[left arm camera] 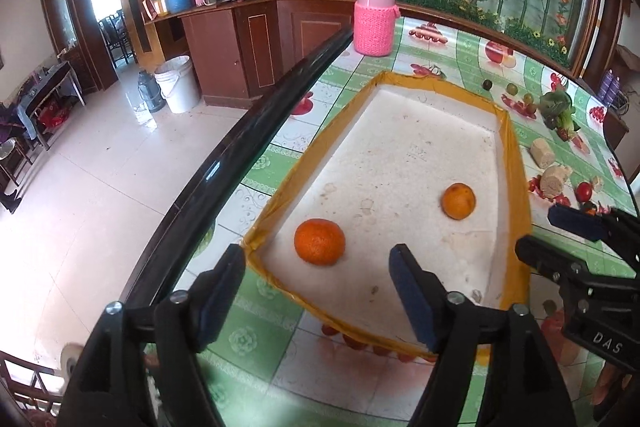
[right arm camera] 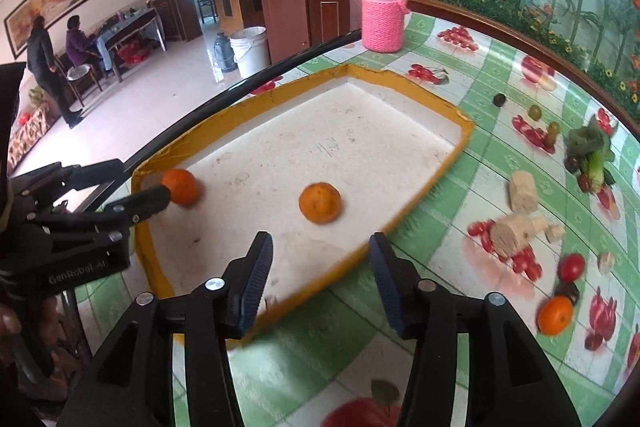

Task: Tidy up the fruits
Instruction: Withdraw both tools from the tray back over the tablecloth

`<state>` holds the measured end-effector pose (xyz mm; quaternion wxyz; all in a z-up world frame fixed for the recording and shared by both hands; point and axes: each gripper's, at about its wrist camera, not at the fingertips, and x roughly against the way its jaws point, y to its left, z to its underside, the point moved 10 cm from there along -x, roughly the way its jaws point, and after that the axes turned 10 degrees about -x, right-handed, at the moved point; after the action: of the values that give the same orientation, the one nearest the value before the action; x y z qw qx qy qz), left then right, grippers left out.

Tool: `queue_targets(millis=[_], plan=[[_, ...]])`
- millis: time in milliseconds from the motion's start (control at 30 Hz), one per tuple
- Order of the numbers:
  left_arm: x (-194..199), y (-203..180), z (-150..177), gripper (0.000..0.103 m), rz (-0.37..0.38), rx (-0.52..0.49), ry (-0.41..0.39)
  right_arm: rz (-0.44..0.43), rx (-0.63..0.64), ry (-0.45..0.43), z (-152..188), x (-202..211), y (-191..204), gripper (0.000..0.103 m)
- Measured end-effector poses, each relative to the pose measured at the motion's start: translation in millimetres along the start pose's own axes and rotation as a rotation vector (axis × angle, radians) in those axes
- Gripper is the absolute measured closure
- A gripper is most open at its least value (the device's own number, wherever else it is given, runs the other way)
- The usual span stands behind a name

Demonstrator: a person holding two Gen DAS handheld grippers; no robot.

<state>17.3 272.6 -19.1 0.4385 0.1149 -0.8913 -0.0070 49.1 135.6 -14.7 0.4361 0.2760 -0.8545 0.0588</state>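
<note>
A white foam tray point(left arm camera: 400, 147) point(right arm camera: 320, 131) with a yellow taped rim lies on the fruit-print tablecloth. Two oranges sit in it: a deep orange one point(left arm camera: 319, 241) point(right arm camera: 182, 187) near the front left corner and a paler one point(left arm camera: 459, 201) point(right arm camera: 320, 203) toward the middle. My left gripper point(left arm camera: 316, 261) point(right arm camera: 144, 179) is open just short of the deep orange one, not touching it. My right gripper point(right arm camera: 320, 241) point(left arm camera: 540, 229) is open over the tray's near rim, with the paler orange ahead of its empty fingers. A third orange point(right arm camera: 555, 315) lies on the table at the right.
Right of the tray lie a cherry tomato point(right arm camera: 572, 267), small green and dark fruits point(right arm camera: 534, 112), leafy greens point(right arm camera: 590, 147) and beige chunks point(right arm camera: 522, 191). A pink flask point(left arm camera: 375, 23) stands behind the tray. The table's black edge point(left arm camera: 240, 131) runs along the left. Two people point(right arm camera: 44, 67) are across the room.
</note>
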Motion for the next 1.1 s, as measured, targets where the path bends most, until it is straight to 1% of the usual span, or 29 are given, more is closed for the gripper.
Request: queue_targets(millis=[33, 167, 333, 400, 433, 467, 767, 967, 1100], plan=[[3, -3, 0, 0.021, 0.005, 0.004, -0.007, 0.008, -0.008, -0.006, 3, 4, -4, 0.043], [14, -22, 0, 0.017, 0.033, 0.003, -0.031, 0.044, -0.042, -0.020, 16, 20, -24, 0.042], [25, -63, -2, 0.014, 0.069, -0.068, -0.055, 0.098, -0.076, -0.038, 30, 42, -54, 0.041], [29, -81, -4, 0.013, 0.083, -0.100, -0.061, 0.121, -0.091, -0.053, 35, 52, -65, 0.035], [30, -89, -5, 0.013, 0.090, -0.116, -0.064, 0.137, -0.101, -0.063, 37, 57, -72, 0.030], [31, -97, -6, 0.013, 0.095, -0.131, -0.066, 0.147, -0.108, -0.073, 39, 62, -78, 0.029], [39, -161, -9, 0.012, 0.147, -0.238, -0.074, 0.232, -0.187, -0.116, 60, 101, -137, 0.028], [40, -194, -10, 0.011, 0.173, -0.285, -0.068, 0.284, -0.262, -0.111, 80, 116, -183, 0.028], [43, -211, -13, 0.011, 0.185, -0.302, -0.071, 0.301, -0.304, -0.103, 92, 119, -205, 0.028]])
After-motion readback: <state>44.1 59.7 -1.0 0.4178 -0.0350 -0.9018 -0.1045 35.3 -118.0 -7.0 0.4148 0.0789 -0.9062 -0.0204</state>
